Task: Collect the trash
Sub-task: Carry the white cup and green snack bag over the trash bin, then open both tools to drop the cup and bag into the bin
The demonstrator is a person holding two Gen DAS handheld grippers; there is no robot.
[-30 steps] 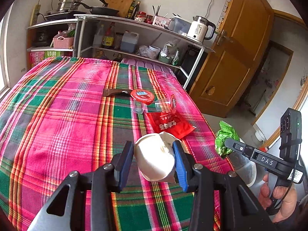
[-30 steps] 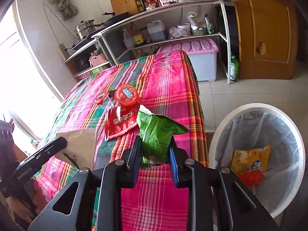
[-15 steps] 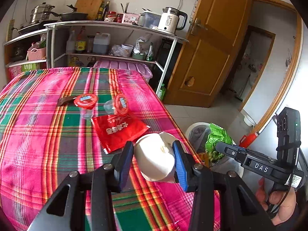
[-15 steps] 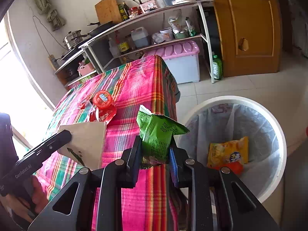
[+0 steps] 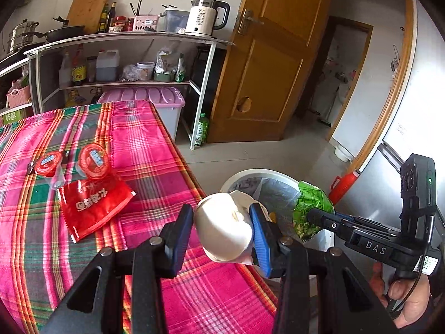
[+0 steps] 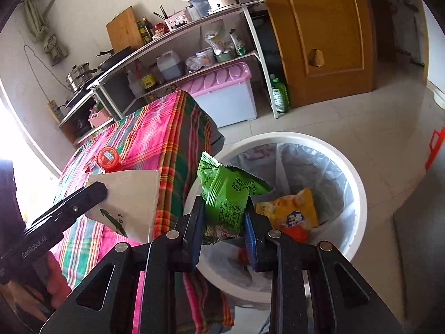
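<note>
Over the bin (image 6: 358, 194) now, off the table: both claws clamped, left (image 5: 222, 232) on cup (image 5: 222, 231), right (image 6: 224, 218) on wrapper (image 6: 228, 194).

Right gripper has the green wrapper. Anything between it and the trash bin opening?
Nothing visible. The right gripper holds the green wrapper over the near rim of the trash bin, whose mouth is open; only a yellow packet lies inside.

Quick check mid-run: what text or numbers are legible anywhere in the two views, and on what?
"DAS": right gripper body.
"GenRobot.AI": left gripper body.
"2026011...", printed twice, cut off: green snack wrapper.
Red packet: large Chinese characters, upside down, not readable.
Kettle, jelly cup lids, yellow bag: print too blurred.
</note>
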